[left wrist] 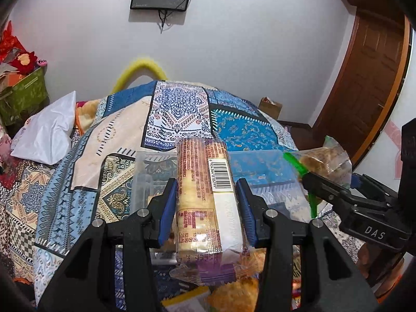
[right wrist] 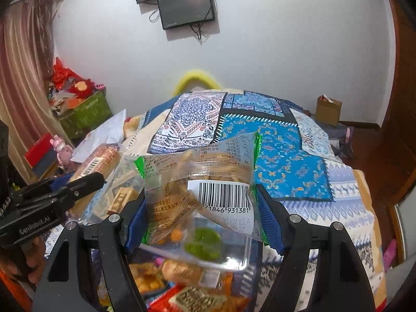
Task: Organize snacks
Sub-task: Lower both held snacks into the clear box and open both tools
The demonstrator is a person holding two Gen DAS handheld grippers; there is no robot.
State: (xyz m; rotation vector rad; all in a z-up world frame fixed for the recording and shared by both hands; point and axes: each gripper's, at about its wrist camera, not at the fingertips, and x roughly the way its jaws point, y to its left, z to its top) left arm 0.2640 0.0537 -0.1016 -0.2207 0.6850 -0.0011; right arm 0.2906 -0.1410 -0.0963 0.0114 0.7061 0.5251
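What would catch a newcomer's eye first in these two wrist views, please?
Each gripper holds a snack aloft over the bed: the left gripper clamps a long biscuit pack with a barcode, and the right gripper pinches a clear green-edged snack bag. Behind them spreads a blue patchwork quilt, with more loose snacks heaped below.

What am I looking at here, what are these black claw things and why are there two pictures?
These are two handheld grippers, each worked by a person, with a camera looking along its fingers. One picture comes from each. The left gripper is shut on a long biscuit pack; the right gripper is shut on a clear green-edged snack bag. Each gripper also shows at the edge of the other's picture. Below lie a patterned quilt, a clear plastic box and a pile of more snacks.
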